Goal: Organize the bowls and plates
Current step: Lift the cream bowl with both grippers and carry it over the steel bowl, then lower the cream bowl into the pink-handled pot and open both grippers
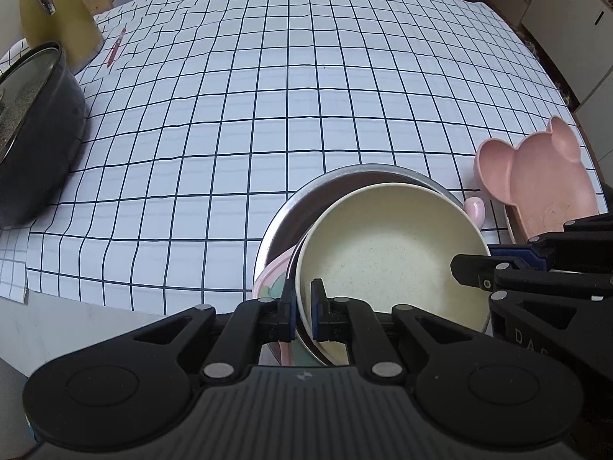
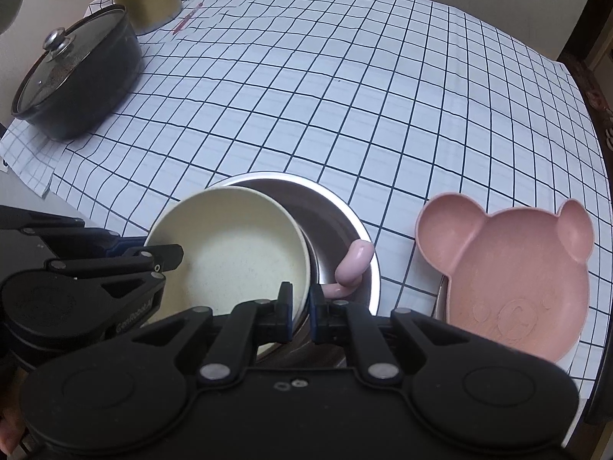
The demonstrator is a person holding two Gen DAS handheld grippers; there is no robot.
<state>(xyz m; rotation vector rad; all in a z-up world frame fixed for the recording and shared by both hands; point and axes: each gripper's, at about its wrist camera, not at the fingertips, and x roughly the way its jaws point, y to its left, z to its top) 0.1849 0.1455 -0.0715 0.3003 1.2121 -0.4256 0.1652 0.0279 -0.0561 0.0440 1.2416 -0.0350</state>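
Left wrist view: left hand-held gripper (image 1: 303, 299) clamped on near rim of cream round speckled bowl (image 1: 387, 253). Right hand-held gripper (image 2: 299, 303) clamped on opposite rim of same bowl (image 2: 230, 257). Bowl tilted, resting partly inside shiny steel bowl (image 2: 345, 222), itself over pink handled dish (image 1: 268, 287). Pink bear-shaped plate (image 2: 509, 268) sits beside stack on checked-cloth bench (image 1: 268, 96). Step, likely: nesting cream bowl. Next move calls for levelling it, both grippers releasing together.

Both grippers are matte black plastic: the left gripper (image 1: 303, 306) and right gripper (image 2: 300, 308) have blue pads (image 1: 317, 314), angular linkage arms and round silver pivot pins (image 2: 213, 371). The left body's side bears faint pale lettering (image 2: 134, 316).
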